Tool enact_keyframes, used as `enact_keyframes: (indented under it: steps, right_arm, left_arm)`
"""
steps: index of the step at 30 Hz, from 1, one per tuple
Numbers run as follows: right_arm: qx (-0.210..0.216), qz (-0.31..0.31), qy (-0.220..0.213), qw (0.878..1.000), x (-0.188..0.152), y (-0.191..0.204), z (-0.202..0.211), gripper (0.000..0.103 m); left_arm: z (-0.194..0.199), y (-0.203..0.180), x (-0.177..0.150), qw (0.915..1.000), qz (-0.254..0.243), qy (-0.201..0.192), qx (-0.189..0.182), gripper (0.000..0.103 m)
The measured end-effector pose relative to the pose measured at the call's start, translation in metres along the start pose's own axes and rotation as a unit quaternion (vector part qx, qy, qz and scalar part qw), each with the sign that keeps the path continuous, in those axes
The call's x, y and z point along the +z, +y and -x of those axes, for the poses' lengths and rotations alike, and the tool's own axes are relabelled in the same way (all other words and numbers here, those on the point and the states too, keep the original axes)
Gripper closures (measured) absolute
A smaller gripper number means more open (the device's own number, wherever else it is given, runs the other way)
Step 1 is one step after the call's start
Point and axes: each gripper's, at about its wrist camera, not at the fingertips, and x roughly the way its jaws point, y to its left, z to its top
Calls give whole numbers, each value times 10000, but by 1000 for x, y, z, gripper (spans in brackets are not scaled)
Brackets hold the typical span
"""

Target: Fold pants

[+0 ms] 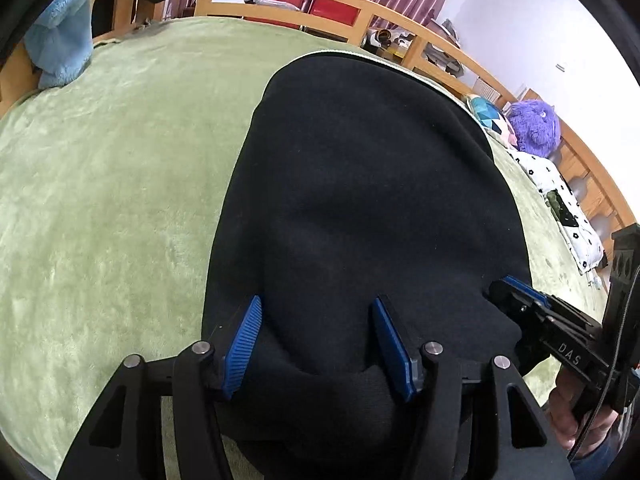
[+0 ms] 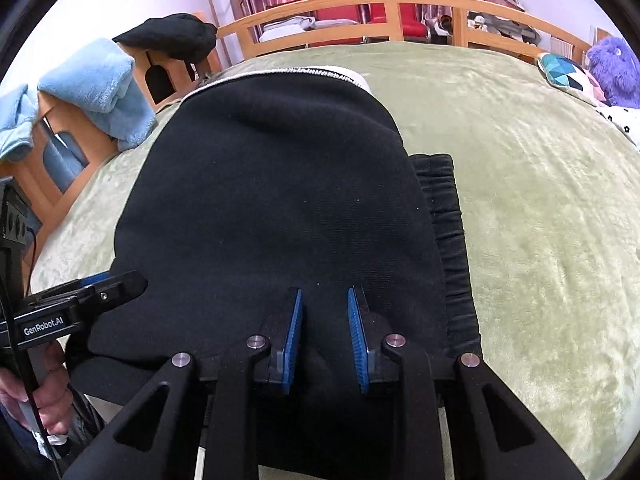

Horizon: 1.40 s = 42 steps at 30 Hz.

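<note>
Black pants (image 1: 360, 184) lie folded on the green bedspread (image 1: 120, 184), legs running away from me, with a white stripe along the far edge. In the right wrist view the pants (image 2: 272, 200) show their elastic waistband (image 2: 448, 232) on the right side. My left gripper (image 1: 316, 344) is open, with its blue pads astride a raised fold at the near edge of the pants. My right gripper (image 2: 324, 336) stands partly open with a bunch of black fabric between its pads. It also shows in the left wrist view (image 1: 516, 296), at the right edge of the pants.
A wooden bed rail (image 2: 400, 4) runs behind the bed. A light blue towel (image 2: 96, 84) and a black garment (image 2: 172, 36) lie on a wooden cat house at the left. A purple plush toy (image 1: 536, 120), a patterned cushion (image 1: 486, 110) and spotted bedding (image 1: 560, 196) lie at the right.
</note>
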Motion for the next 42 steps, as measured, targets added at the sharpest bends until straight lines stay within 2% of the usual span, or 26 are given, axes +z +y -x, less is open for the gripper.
enact_keyframes:
  steps: [7, 11, 18, 23, 26, 31, 33, 35, 42]
  right_arm:
    - [-8, -50, 55, 10000, 2, 9, 9, 69]
    - [-53, -162, -12, 9999, 4, 14, 27, 51]
    - [-401, -321, -226, 9984, 8, 19, 75, 47]
    - [-664, -401, -499, 9957, 11, 19, 124, 45]
    - [-674, -510, -670, 9942, 8, 16, 154, 41]
    - [-728, -480, -915, 9920, -2, 15, 199, 39]
    - [-835, -491, -900, 9912, -6, 17, 209, 35]
    - [-873, -510, -938, 9904, -11, 18, 220, 20]
    - [-976, -419, -1123, 9880, -22, 26, 241, 6]
  left_arm:
    - [15, 2, -8, 9999, 41, 100, 78, 43]
    - [32, -1, -9, 9999, 62, 97, 80, 41]
    - [82, -29, -4, 9985, -241, -311, 380, 34]
    - [121, -54, -5, 9955, -410, -702, 478, 19]
    - [144, -73, -8, 9921, -591, -912, 623, 16]
    - [170, -95, -18, 9886, -761, -1124, 646, 11]
    - [178, -99, -22, 9891, -758, -1111, 598, 9]
    - [184, -101, -27, 9890, -747, -1125, 611, 9]
    - [202, -107, -38, 9852, -790, -1258, 850, 7]
